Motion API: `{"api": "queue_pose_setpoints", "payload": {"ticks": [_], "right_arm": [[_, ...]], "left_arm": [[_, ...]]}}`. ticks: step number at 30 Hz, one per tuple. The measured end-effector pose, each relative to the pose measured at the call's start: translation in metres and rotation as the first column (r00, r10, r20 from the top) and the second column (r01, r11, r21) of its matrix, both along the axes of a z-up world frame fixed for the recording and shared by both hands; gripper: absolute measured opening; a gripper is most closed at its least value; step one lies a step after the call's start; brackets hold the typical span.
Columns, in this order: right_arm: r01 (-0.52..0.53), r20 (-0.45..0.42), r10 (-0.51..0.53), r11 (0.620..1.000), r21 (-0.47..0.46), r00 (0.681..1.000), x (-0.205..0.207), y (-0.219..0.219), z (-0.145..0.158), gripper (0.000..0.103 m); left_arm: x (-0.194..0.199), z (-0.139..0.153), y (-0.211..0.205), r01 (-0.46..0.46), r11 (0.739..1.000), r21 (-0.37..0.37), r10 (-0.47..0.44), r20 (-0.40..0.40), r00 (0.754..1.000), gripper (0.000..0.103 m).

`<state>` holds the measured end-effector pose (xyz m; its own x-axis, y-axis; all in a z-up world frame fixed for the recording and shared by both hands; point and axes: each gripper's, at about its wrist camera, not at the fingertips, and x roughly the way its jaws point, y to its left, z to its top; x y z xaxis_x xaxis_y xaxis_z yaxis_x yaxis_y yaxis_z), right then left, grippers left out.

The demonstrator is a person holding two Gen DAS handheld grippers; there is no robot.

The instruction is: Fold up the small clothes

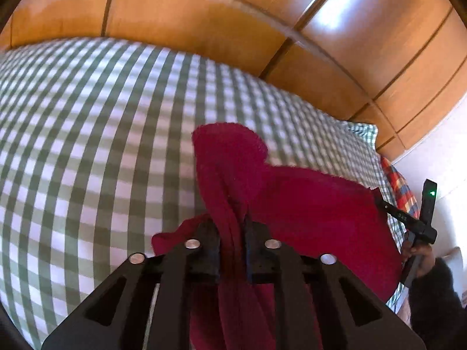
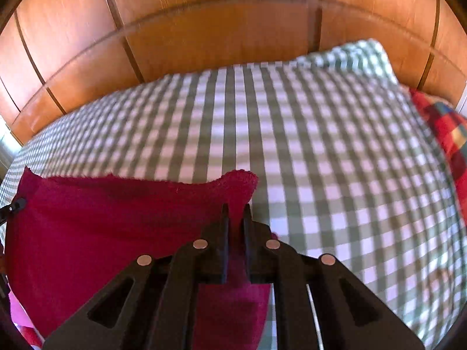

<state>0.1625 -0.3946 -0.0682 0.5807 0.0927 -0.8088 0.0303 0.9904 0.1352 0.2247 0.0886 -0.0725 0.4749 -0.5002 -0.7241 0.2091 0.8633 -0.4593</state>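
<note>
A dark red terry cloth (image 1: 306,204) hangs stretched between my two grippers above the green-and-white checked bed cover (image 1: 87,145). My left gripper (image 1: 232,227) is shut on one upper corner of the cloth, which bunches up between its jaws. My right gripper (image 2: 235,218) is shut on the other upper corner of the red cloth (image 2: 102,227), which spreads to the left in the right wrist view. The right gripper also shows at the right edge of the left wrist view (image 1: 420,227), held by a hand.
The checked bed cover (image 2: 321,145) fills the area ahead. A wooden panelled headboard or wardrobe (image 1: 204,14) stands behind it. A red multicoloured plaid cloth (image 2: 443,128) lies at the bed's right edge.
</note>
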Motion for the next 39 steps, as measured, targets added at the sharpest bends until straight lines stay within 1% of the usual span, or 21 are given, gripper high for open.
{"api": "queue_pose_setpoints", "payload": {"ticks": [2,3,5,7,10,12,14,17,22,23,24,25,26,27,28,29,32,34,36,38,39], "right_arm": [[0.000,0.014,0.000,1.000,0.019,1.000,-0.010,-0.005,0.004,0.042],[-0.004,0.035,0.003,0.999,0.033,0.999,-0.021,-0.008,0.010,0.051],[-0.013,0.060,0.010,0.999,0.048,0.998,-0.039,-0.014,0.017,0.055],[-0.025,0.073,0.018,0.996,0.091,0.997,-0.063,-0.019,0.023,0.060],[-0.044,0.068,0.035,0.988,0.147,0.997,-0.098,-0.024,0.023,0.062],[-0.055,0.056,0.047,0.984,0.167,0.997,-0.123,-0.022,0.020,0.062],[-0.068,0.050,0.059,0.980,0.188,0.997,-0.143,-0.022,0.018,0.062],[-0.101,0.041,0.094,0.970,0.219,0.995,-0.178,-0.015,0.016,0.062],[-0.127,0.011,0.128,0.962,0.244,0.992,-0.205,-0.003,0.002,0.062],[-0.125,0.000,0.128,0.962,0.243,0.992,-0.205,-0.001,-0.002,0.060],[-0.117,-0.011,0.123,0.966,0.231,0.992,-0.204,0.001,-0.007,0.056],[-0.113,-0.019,0.121,0.969,0.219,0.993,-0.202,0.001,-0.011,0.043],[-0.109,-0.025,0.116,0.972,0.206,0.993,-0.200,0.001,-0.013,0.031],[-0.106,-0.024,0.113,0.975,0.196,0.993,-0.199,0.001,-0.013,0.025],[-0.106,-0.017,0.111,0.976,0.189,0.994,-0.199,0.001,-0.011,0.013],[-0.109,0.000,0.111,0.979,0.173,0.994,-0.201,0.001,-0.003,0.006],[-0.116,0.054,0.109,0.980,0.160,0.993,-0.208,-0.007,0.019,0.006],[-0.123,0.077,0.112,0.980,0.157,0.991,-0.218,-0.013,0.031,0.006],[-0.123,0.046,0.118,0.983,0.134,0.992,-0.224,-0.016,0.024,0.006],[-0.106,-0.019,0.110,0.985,0.137,0.994,-0.228,-0.018,0.004,0.005],[-0.099,-0.055,0.107,0.986,0.132,0.993,-0.232,-0.018,-0.012,0.005]], "left_arm": [[-0.010,0.003,0.013,-0.024,0.999,-0.030,0.025,0.014,1.000,0.024],[-0.018,0.005,0.020,-0.032,0.999,-0.040,0.033,0.024,0.999,0.025],[-0.034,0.012,0.034,-0.035,0.998,-0.057,0.038,0.046,0.998,0.025],[-0.061,0.021,0.044,-0.009,0.998,-0.068,0.014,0.079,0.997,0.025],[-0.102,0.026,0.057,0.040,0.994,-0.102,-0.029,0.104,0.994,0.027],[-0.134,0.026,0.058,0.068,0.991,-0.117,-0.054,0.120,0.991,0.049],[-0.160,0.022,0.054,0.101,0.988,-0.119,-0.085,0.129,0.988,0.057],[-0.184,0.013,0.041,0.140,0.986,-0.092,-0.128,0.126,0.984,0.057],[-0.200,-0.002,0.025,0.186,0.981,-0.057,-0.177,0.132,0.975,0.057],[-0.200,-0.006,0.022,0.189,0.981,-0.046,-0.181,0.135,0.974,0.057],[-0.199,-0.008,0.020,0.193,0.981,-0.038,-0.186,0.133,0.973,0.052],[-0.196,-0.011,0.017,0.195,0.981,-0.018,-0.191,0.128,0.973,0.045],[-0.193,-0.013,0.015,0.194,0.981,0.020,-0.195,0.123,0.973,0.025],[-0.190,-0.014,0.016,0.191,0.981,0.036,-0.194,0.122,0.973,0.012],[-0.188,-0.013,0.020,0.191,0.981,0.033,-0.194,0.123,0.973,0.011],[-0.188,-0.010,0.023,0.195,0.980,0.029,-0.197,0.131,0.972,0.009],[-0.196,0.011,0.034,0.221,0.974,0.046,-0.226,0.184,0.957,0.007],[-0.207,0.020,0.039,0.249,0.967,0.046,-0.254,0.199,0.947,0.007],[-0.220,0.016,0.039,0.274,0.958,0.084,-0.285,0.181,0.941,0.007],[-0.225,-0.002,0.041,0.271,0.957,0.101,-0.282,0.129,0.951,0.007],[-0.229,-0.016,0.040,0.270,0.953,0.135,-0.283,0.092,0.955,0.007]]}}
